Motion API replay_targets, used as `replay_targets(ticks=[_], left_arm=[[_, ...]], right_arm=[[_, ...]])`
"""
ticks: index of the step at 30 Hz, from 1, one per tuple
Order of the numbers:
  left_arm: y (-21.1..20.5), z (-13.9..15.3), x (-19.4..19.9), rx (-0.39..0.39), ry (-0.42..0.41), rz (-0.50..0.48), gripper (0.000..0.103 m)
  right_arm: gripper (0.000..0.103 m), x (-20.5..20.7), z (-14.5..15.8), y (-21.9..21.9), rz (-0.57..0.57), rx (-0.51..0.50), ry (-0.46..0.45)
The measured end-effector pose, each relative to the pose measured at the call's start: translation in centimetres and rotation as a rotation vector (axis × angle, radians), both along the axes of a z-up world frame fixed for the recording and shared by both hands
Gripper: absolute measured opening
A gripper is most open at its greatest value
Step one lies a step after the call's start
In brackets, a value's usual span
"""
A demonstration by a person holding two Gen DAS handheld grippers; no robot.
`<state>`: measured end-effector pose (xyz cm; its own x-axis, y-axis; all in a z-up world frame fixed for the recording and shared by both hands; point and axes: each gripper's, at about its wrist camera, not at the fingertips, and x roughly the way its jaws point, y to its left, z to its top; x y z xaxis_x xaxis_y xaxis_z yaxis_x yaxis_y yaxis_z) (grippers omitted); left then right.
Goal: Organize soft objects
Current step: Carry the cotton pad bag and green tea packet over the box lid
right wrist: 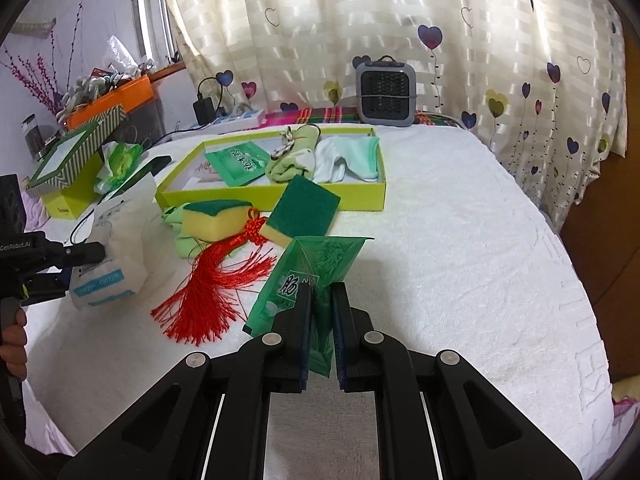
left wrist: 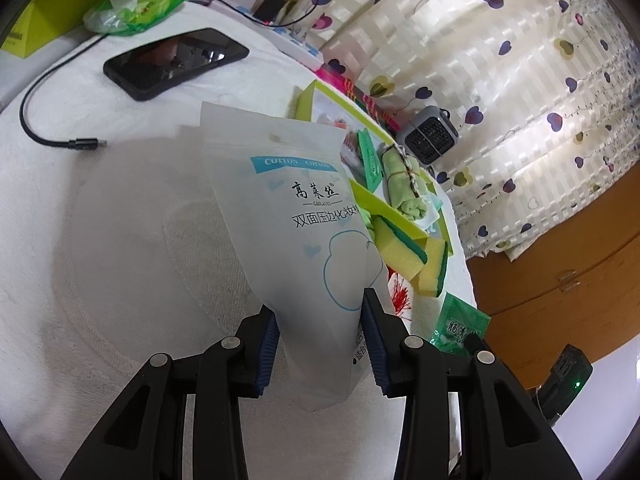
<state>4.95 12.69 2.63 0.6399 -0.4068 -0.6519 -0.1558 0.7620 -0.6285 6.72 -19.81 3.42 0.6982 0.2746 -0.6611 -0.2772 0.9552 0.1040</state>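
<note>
Left claw (left wrist: 320,336) clamps the cotton-pad bag (left wrist: 280,200); right claw (right wrist: 322,320) pinches the green packet (right wrist: 316,264).

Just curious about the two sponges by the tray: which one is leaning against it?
The sponge showing its dark green scouring face, propped against the tray front wall. The other sponge lies flat on the white cloth, left of it.

Cotton-pad pouch (left wrist: 288,216): blue band reading "COTTON COTTON"; below it "高莱丝" over small unreadable Latin lettering; then "双面压边化妆", cut off at the edge; "COTTON" also legible on the band in the right wrist view.
Green packet (right wrist: 308,276): large character "肠", remainder hidden.
Left hand-held gripper (right wrist: 76,256): body marked "GenRobot.AI".
</note>
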Motion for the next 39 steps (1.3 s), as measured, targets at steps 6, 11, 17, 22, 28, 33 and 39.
replay_targets(ticks=[6, 11, 17, 22, 28, 33, 39], left_arm=[[0.0, 1.0, -0.3, 0.017, -0.028, -0.003, 0.038], [-0.3, 2.3, -0.1, 0.027, -0.058, -0.024, 0.038], [-0.7, 3.4, 0.6, 0.049, -0.077, -0.047, 0.038], [-1.3, 4.2, 1.7, 0.085, -0.09, -0.066, 0.038], [-1.8, 5.0, 3.6, 0.136, -0.104, -0.079, 0.038], [-2.4, 5.7, 5.5, 0.16, -0.125, -0.093, 0.038], [-3.0, 6.1, 8.0, 0.173, -0.128, -0.112, 0.038]], right_arm=[[0.01, -0.1, 0.5, -0.1, -0.003, 0.022, -0.005], [0.01, -0.6, 1.4, -0.2, 0.006, 0.045, -0.028], [0.01, -0.5, 2.7, -0.8, 0.0, 0.067, -0.051], [0.01, 0.3, 3.6, -0.6, 0.005, 0.066, -0.07], [0.01, 2.0, 4.3, -0.3, 0.009, 0.064, -0.078], [0.01, 3.8, 4.9, 0.2, 0.017, 0.061, -0.081], [0.01, 6.0, 5.6, 0.6, 0.02, 0.064, -0.088]])
